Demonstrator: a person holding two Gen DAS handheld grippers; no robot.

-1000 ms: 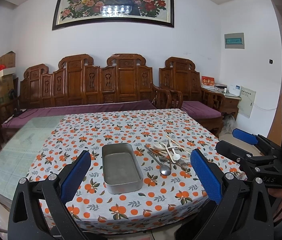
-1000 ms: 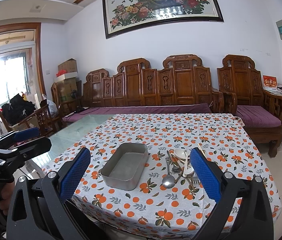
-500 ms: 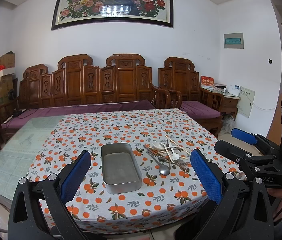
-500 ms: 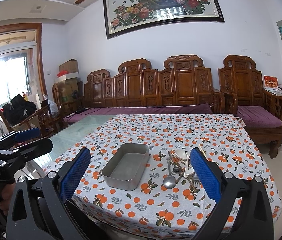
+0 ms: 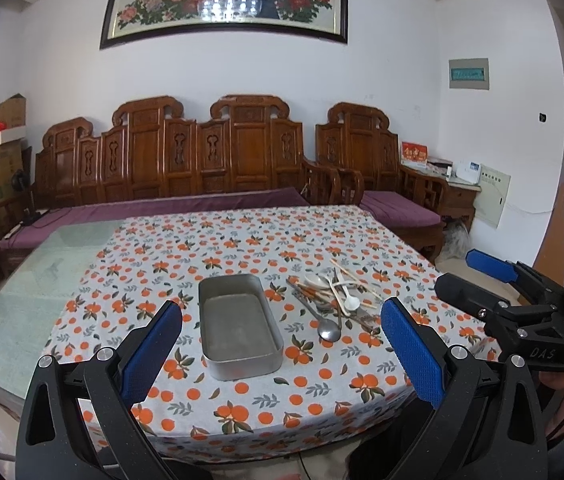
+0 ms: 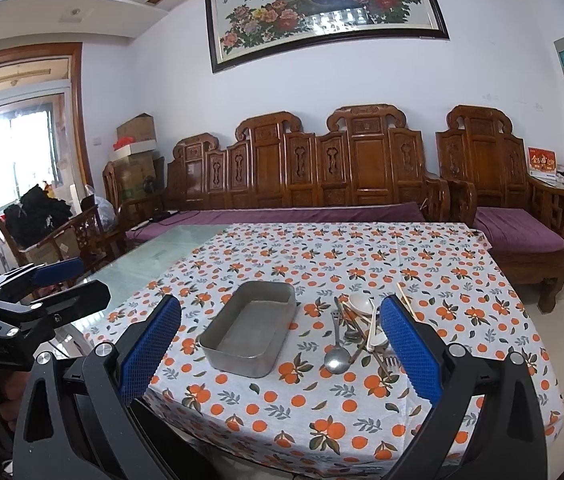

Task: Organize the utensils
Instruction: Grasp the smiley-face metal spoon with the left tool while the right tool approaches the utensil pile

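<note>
- A rectangular grey metal tray (image 5: pixel 239 326) sits empty on the worktop (image 5: pixel 241 408), which is draped in a white cloth printed with oranges; its open top and central spot make it the likely home for the cutlery.
- Just beside the tray, on its right, lies a tangled heap of utensils (image 5: pixel 334 296): a steel spoon (image 5: pixel 329 330) with its bowl nearest the camera, white ceramic spoons (image 6: pixel 362 305), pale wooden chopsticks (image 6: pixel 406 300) and what looks like a fork, crossed over one another and apart from the tray.
- The left gripper (image 5: pixel 282 344), black-framed with blue ribbed pads, hangs short of the worktop's near edge, jaws spread wide and holding nothing, framing the tray between them.
- The right gripper (image 6: pixel 279 342) is likewise released and empty, its right pad lined up near the heap, seemingly so it can reach the pile while the left minds the tray.
- Sorting has apparently not begun: nothing lies in the tray.
- The overlapping handles suggest a top piece must be lifted first, or neighbours may drag along.
</note>
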